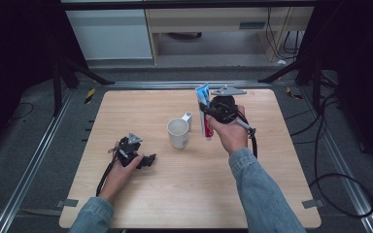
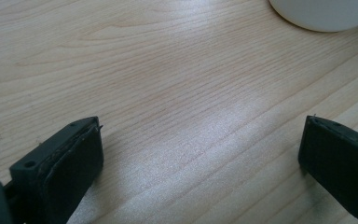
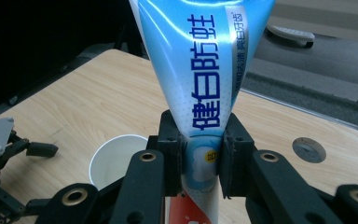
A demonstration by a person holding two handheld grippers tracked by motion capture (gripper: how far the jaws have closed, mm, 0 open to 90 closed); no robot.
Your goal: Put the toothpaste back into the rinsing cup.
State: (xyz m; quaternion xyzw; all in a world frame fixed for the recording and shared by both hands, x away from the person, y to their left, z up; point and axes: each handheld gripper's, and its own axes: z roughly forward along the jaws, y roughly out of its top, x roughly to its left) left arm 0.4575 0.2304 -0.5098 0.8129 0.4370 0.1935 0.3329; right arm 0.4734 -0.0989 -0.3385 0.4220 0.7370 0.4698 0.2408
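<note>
Blue-and-white toothpaste tube (image 3: 200,70), dark blue lettering, red base

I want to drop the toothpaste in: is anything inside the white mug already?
The white ceramic mug looks empty: its pale inside shows in the high view. In the right gripper view, the blue-and-white toothpaste tube covers part of it.

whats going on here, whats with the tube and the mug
A person at a wooden table works with a gripper in each hand. The right gripper is shut on a blue and white toothpaste tube, held upright in the air just beside a white mug; the tube is not in the mug yet. The left gripper rests low over the tabletop with its jaws open and nothing between them, a little way from the mug.
</note>
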